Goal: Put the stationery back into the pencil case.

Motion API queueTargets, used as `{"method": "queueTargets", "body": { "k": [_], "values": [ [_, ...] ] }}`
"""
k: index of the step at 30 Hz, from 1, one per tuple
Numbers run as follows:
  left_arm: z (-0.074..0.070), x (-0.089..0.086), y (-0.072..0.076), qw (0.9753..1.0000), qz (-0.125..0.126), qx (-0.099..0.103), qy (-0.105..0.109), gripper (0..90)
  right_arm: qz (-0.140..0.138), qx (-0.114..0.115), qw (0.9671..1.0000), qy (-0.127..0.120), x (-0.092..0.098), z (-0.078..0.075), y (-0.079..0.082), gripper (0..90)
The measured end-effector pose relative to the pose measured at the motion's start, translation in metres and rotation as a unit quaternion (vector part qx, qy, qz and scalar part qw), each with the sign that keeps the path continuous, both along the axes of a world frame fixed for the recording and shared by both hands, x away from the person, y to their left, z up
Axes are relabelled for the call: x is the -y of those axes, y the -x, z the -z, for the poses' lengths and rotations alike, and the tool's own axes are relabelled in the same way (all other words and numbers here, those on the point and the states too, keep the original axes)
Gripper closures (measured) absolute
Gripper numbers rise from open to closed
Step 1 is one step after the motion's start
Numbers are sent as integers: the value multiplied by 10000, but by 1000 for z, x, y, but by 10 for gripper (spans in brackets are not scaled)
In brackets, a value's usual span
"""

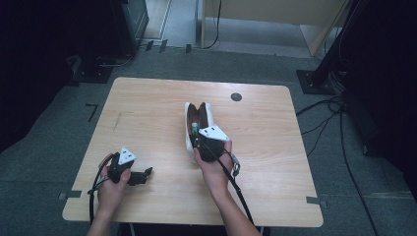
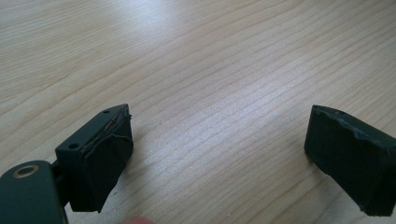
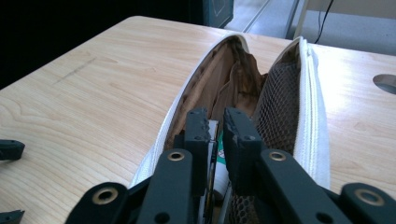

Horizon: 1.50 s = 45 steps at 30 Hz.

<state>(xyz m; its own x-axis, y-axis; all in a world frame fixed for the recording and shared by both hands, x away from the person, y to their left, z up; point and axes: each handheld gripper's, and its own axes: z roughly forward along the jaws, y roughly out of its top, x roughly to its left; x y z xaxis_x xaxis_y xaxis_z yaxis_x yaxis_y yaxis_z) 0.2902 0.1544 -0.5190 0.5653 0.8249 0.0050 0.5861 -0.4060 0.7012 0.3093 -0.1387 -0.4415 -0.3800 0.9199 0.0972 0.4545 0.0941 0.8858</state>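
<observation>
A white zip case with a brown lining lies open at the middle of the wooden table. In the right gripper view the case gapes, with a mesh pocket on its right wall. My right gripper reaches into the case's near end. Its jaws are shut on a slim white and green object, most of which is hidden. My left gripper rests near the table's front left, pointing right. It is open, with only bare wood between the jaws.
A round cable hole sits at the table's back right, beyond the case. A faint pencil mark crosses the left part. Cables and a stand base lie on the floor to the right.
</observation>
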Motion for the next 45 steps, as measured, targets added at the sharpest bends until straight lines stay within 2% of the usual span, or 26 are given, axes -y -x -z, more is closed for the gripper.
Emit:
{"method": "queueTargets", "body": {
  "k": [4,7,10,14,18,20,24,25,26,29,32,34,35,37,45],
  "values": [
    [0,0,0,10000,4,2,-10,83,-93,71,9999,6,3,-5,4,817],
    [0,0,0,10000,6,2,-10,82,-196,125,9997,-9,7,-9,6,783],
    [0,0,0,10000,-7,3,-7,82,-297,232,9992,155,10,-12,8,777],
    [0,1,0,10000,-13,4,-3,83,-268,365,9989,74,18,-21,14,780],
    [0,0,0,10000,-1,1,-20,83,-271,507,9983,13,31,-29,19,735],
    [0,0,0,10000,-10,6,-10,83,-367,523,9979,-78,39,-31,21,665],
    [0,0,0,10000,-6,3,-13,83,-462,555,9974,-55,52,-32,24,523],
    [0,1,0,10000,-11,7,-9,82,-516,530,9972,-113,56,-32,25,465],
    [0,0,0,10000,-8,5,-14,83,-577,504,9970,-135,59,-32,25,368],
    [0,0,0,10000,-6,7,-15,83,-487,339,9982,-9,68,-31,28,167],
    [0,1,0,10000,-6,11,-17,83,-507,267,9983,-72,79,-28,32,103],
    [0,0,0,10000,9,6,-30,83,-498,210,9984,-141,85,-26,33,18],
    [0,1,0,10000,2,7,-18,83,-515,157,9984,-195,89,-25,33,0],
    [0,0,0,10000,17,4,-30,83,-543,204,9982,-115,95,-22,35,0],
    [0,0,0,10000,23,3,-32,83,-256,19,9997,-18,123,-9,41,0]
  ]
}}
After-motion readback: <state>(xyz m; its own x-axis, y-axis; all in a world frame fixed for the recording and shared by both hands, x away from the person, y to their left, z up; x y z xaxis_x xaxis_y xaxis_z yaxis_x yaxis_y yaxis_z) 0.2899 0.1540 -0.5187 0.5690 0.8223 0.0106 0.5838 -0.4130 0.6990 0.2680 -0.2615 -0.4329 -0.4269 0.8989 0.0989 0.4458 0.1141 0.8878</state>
